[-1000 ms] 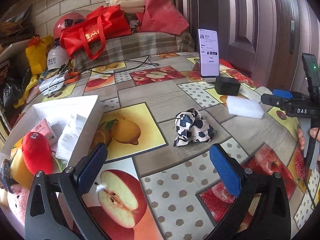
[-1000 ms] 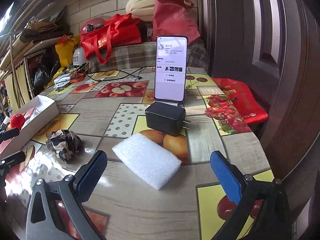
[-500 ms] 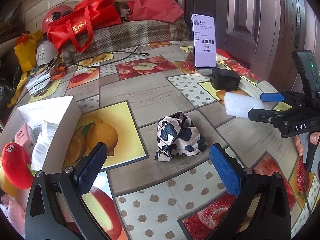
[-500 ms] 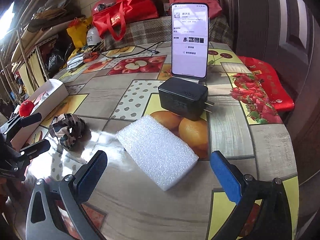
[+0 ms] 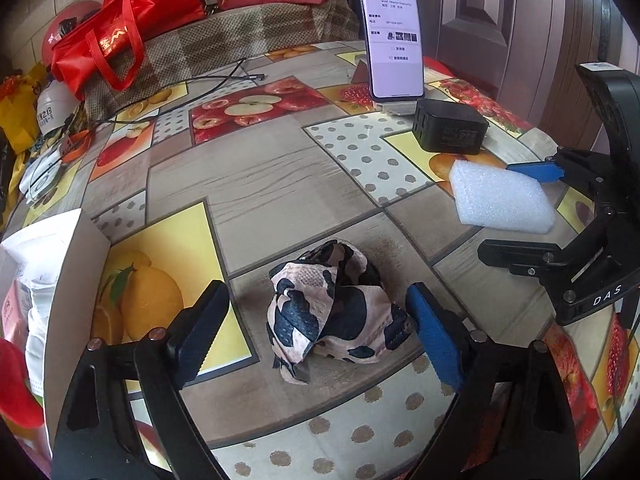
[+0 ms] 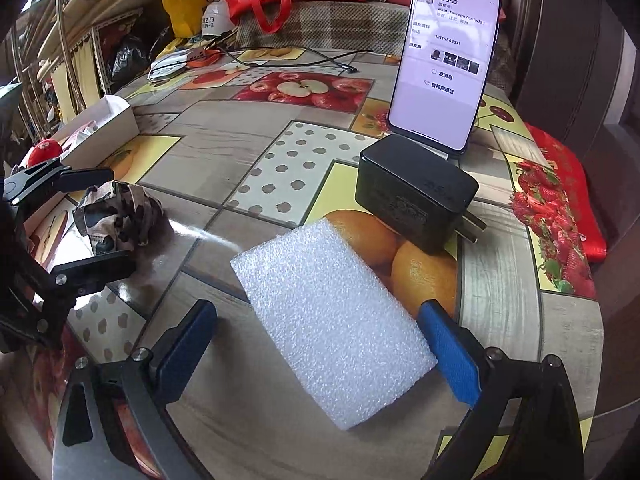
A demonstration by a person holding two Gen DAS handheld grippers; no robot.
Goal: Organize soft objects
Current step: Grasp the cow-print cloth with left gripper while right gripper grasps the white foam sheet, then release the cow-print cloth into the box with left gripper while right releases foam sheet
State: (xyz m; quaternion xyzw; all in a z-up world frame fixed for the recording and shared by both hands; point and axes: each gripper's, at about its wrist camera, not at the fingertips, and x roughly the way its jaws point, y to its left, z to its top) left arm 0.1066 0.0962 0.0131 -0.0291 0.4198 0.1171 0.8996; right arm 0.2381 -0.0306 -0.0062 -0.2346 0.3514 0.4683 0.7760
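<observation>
Straddling the crumpled black-and-cream cow-print cloth (image 5: 336,312), the left hand-held gripper (image 5: 316,332) has its two blue-padded fingers spread wide, one on each side of the cloth at the lower centre of the left wrist view; neither pad visibly presses it, and the cloth lies on the counter (image 5: 248,176) with its fruit-patterned oilcloth. The right hand-held gripper (image 6: 316,344) is likewise spread wide, its fingers flanking the near end of the white rectangular foam block (image 6: 332,320) at the lower centre of the right wrist view; the right pad sits just beside the block's edge, and I cannot tell whether it touches. The block lies flat on the counter.

At the left edge of the left wrist view stands one white cardboard box (image 5: 76,280), open on top, with a red plush toy (image 5: 16,384) and white folded items inside. There is one cloth, one foam block and one box.

One black power adapter (image 6: 416,196) sits just beyond the foam block, its prongs pointing right. Behind it, one smartphone (image 6: 444,64) stands upright with its screen lit. One red tote bag (image 5: 116,28) rests on a checked blanket in the upper left of the left wrist view, and one black cable (image 5: 188,84) trails across the counter below it.
</observation>
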